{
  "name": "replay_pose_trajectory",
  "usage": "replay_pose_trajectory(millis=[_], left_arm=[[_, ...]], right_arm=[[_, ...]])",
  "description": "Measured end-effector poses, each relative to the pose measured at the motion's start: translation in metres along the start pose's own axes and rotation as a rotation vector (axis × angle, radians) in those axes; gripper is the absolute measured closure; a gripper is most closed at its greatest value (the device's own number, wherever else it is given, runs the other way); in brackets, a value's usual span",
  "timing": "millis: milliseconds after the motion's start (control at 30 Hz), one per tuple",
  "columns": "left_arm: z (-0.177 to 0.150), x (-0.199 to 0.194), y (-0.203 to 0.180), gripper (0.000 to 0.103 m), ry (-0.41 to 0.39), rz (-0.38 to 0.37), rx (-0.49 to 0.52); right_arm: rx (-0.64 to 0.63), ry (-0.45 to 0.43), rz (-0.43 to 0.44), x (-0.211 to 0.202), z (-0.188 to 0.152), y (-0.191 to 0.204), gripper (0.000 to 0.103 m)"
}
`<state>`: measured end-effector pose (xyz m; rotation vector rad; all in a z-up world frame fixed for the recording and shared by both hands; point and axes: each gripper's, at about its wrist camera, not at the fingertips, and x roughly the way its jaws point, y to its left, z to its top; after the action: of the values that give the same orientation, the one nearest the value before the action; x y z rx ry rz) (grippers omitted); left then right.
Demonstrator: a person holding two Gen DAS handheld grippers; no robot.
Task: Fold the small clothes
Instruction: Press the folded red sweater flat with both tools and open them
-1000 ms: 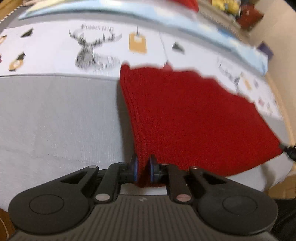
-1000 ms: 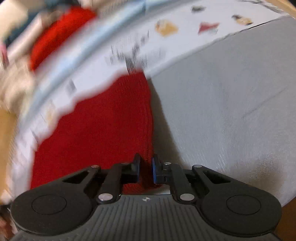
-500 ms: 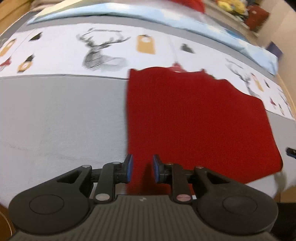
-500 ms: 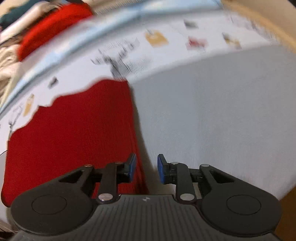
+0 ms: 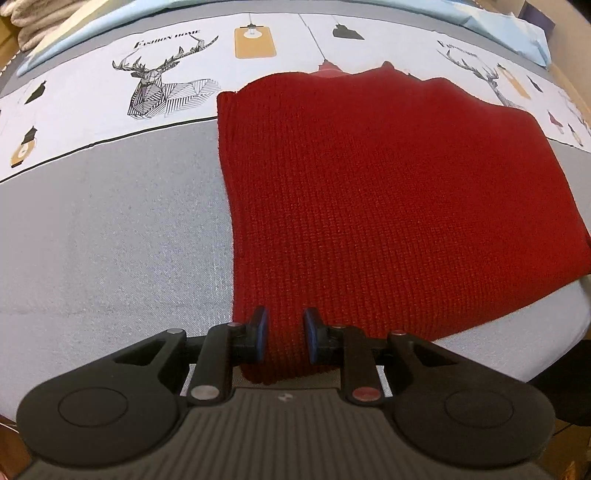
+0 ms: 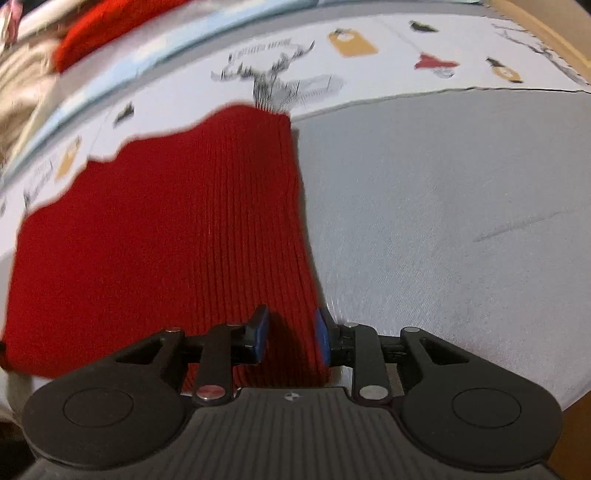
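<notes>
A red knit garment [image 5: 388,203] lies folded flat on the grey bed cover [image 5: 110,240]. My left gripper [image 5: 284,338] hovers over its near left corner with the jaws apart. The knit passes under the gap and the pads do not press it. In the right wrist view the same red garment [image 6: 166,240] shows its ribbed right edge. My right gripper [image 6: 291,336] stands over the near right corner, its jaws opening. The ribbed edge lies between the blue pads, loose.
Behind the garment runs a white printed band with deer drawings [image 5: 159,88], then a light blue cloth [image 5: 110,22]. Another red garment [image 6: 110,29] and beige fabric [image 6: 22,85] are piled at the back left. Grey cover [image 6: 443,221] spreads to the right.
Both grippers were shut on the garment's near corners and have let go. The jaws have parted and the knit has settled flat. Both grippers have sunk closer to the bed.
</notes>
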<state>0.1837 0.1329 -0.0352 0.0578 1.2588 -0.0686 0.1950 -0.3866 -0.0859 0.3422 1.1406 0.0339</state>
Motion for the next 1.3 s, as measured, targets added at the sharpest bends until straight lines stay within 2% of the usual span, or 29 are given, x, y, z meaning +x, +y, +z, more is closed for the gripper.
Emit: replay_pose_trajectory(millis=[67, 200, 333, 433, 500, 567, 633, 667, 767, 833, 900, 933, 1000, 1100, 1233, 1300], left_arm=[[-0.001, -0.003, 0.002, 0.079, -0.001, -0.002, -0.005], [0.003, -0.001, 0.005, 0.079, -0.002, 0.000, -0.011], [0.005, -0.004, 0.003, 0.077, -0.016, -0.006, -0.016], [0.005, -0.013, -0.001, 0.077, -0.051, -0.069, -0.018], [0.005, -0.013, -0.005, 0.077, -0.052, -0.094, -0.012], [0.004, -0.003, -0.009, 0.077, -0.002, -0.066, 0.009], [0.002, 0.007, -0.012, 0.077, 0.049, -0.016, 0.040], [0.003, 0.005, -0.011, 0.077, 0.043, -0.021, 0.036], [0.008, -0.008, 0.008, 0.077, -0.016, -0.072, -0.075], [0.006, -0.004, 0.017, 0.078, 0.005, -0.038, -0.106], [0.002, 0.006, 0.016, 0.078, 0.069, 0.019, -0.076], [0.001, 0.007, 0.014, 0.078, 0.077, 0.037, -0.049], [0.003, -0.003, 0.018, 0.077, 0.028, 0.015, -0.079], [0.005, -0.032, 0.032, 0.077, -0.095, -0.028, -0.166], [-0.002, -0.072, 0.054, 0.077, -0.237, -0.011, -0.243], [-0.006, -0.097, 0.058, 0.077, -0.309, 0.016, -0.233]], right_arm=[[-0.013, -0.002, -0.009, -0.001, 0.000, -0.001, 0.071], [-0.049, 0.117, -0.066, 0.023, -0.006, 0.001, 0.066], [-0.052, 0.067, -0.062, 0.012, -0.004, 0.002, 0.065], [-0.040, 0.044, -0.035, 0.005, -0.004, 0.001, 0.066], [-0.048, 0.067, -0.038, 0.008, -0.007, 0.001, 0.065], [-0.066, 0.114, -0.064, 0.020, -0.008, -0.001, 0.065], [-0.070, 0.118, -0.070, 0.021, -0.009, -0.002, 0.063], [-0.068, 0.101, -0.068, 0.018, -0.008, -0.001, 0.063], [-0.054, 0.037, -0.052, 0.006, -0.006, -0.002, 0.064], [-0.059, 0.057, -0.071, 0.010, -0.008, -0.003, 0.064], [-0.064, 0.107, -0.099, 0.019, -0.011, -0.005, 0.062], [-0.062, 0.101, -0.102, 0.018, -0.011, -0.004, 0.062], [-0.060, 0.046, -0.112, 0.010, -0.008, 0.002, 0.062], [-0.042, -0.062, -0.098, -0.010, -0.007, 0.015, 0.062], [-0.060, -0.163, -0.056, -0.032, -0.011, 0.043, 0.062], [-0.082, -0.206, -0.047, -0.038, -0.015, 0.063, 0.062]])
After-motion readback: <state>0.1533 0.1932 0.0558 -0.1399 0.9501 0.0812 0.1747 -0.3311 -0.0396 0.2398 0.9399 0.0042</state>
